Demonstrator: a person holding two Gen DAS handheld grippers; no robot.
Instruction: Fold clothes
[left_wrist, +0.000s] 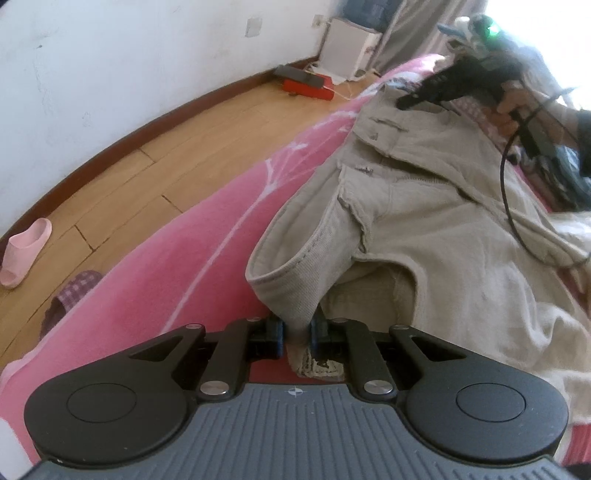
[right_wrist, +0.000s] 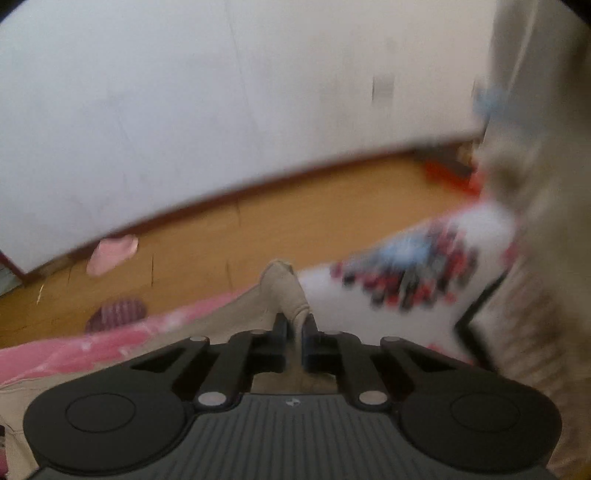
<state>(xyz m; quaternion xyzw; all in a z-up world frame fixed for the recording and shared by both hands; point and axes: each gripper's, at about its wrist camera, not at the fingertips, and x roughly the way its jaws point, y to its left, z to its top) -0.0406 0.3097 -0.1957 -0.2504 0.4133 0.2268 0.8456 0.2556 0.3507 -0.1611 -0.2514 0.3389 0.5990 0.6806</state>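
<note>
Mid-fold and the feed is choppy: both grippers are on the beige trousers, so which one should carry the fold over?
Probably left. The left gripper is shut on the trousers at one end, with flat cloth ahead on the bed. The right gripper also pinches cloth, but its view is blurred.

— Left wrist view: taken low and close over the pink bed (left_wrist: 177, 258), aimed along it toward the corner
— Right wrist view: blurred, faced at the wall (right_wrist: 184, 110); floor (right_wrist: 295, 214) and pink slipper (right_wrist: 112, 253) are shared

White wall (left_wrist: 129, 55), wood floor (left_wrist: 166, 166), pink bed cover (left_wrist: 177, 266), bright window (left_wrist: 546, 37).
</note>
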